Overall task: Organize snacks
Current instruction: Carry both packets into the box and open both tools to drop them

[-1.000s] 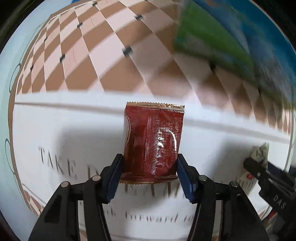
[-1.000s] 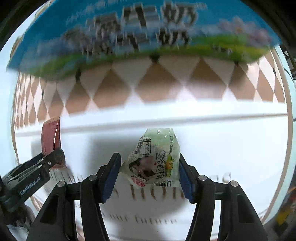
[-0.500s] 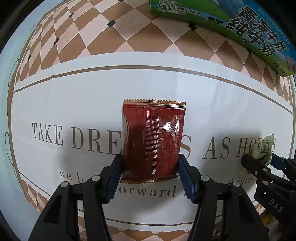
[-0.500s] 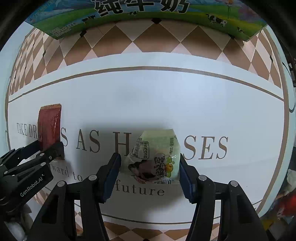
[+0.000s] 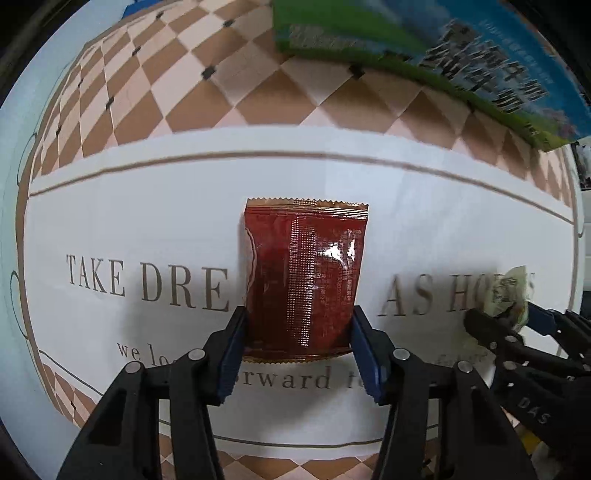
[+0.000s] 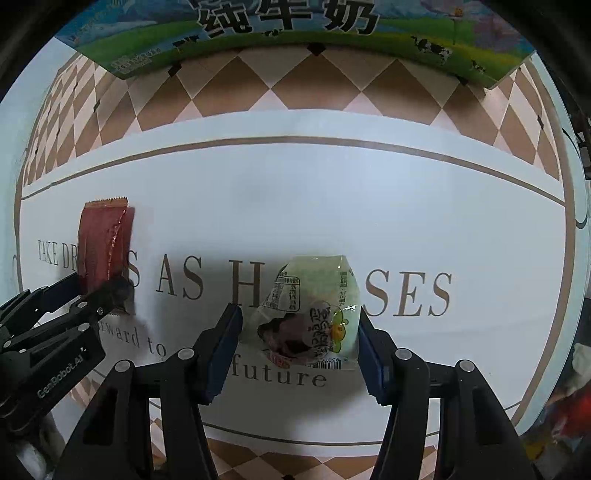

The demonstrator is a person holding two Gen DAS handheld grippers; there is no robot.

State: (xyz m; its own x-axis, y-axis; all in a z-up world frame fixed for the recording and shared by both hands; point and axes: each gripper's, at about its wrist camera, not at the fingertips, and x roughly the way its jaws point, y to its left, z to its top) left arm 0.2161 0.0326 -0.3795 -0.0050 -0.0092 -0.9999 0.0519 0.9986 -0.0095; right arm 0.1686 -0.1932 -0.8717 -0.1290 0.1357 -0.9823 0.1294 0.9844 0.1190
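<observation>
My left gripper (image 5: 298, 354) is shut on a dark red snack packet (image 5: 304, 277), held by its lower sides above the white lettered mat (image 5: 147, 206). My right gripper (image 6: 299, 354) is shut on a pale green snack pouch (image 6: 314, 314), also above the mat. The right gripper and its pouch (image 5: 511, 295) show at the right edge of the left wrist view. The left gripper with the red packet (image 6: 103, 243) shows at the left of the right wrist view.
A blue and green milk carton box (image 6: 288, 26) stands at the far edge on the brown checkered tablecloth (image 6: 258, 88); it also shows in the left wrist view (image 5: 461, 62). Colourful items (image 6: 572, 406) lie past the mat at the lower right.
Both grippers pulled back from the box a second ago, then moved slightly toward it again; the box looms a little larger now. Both packets stay gripped.
</observation>
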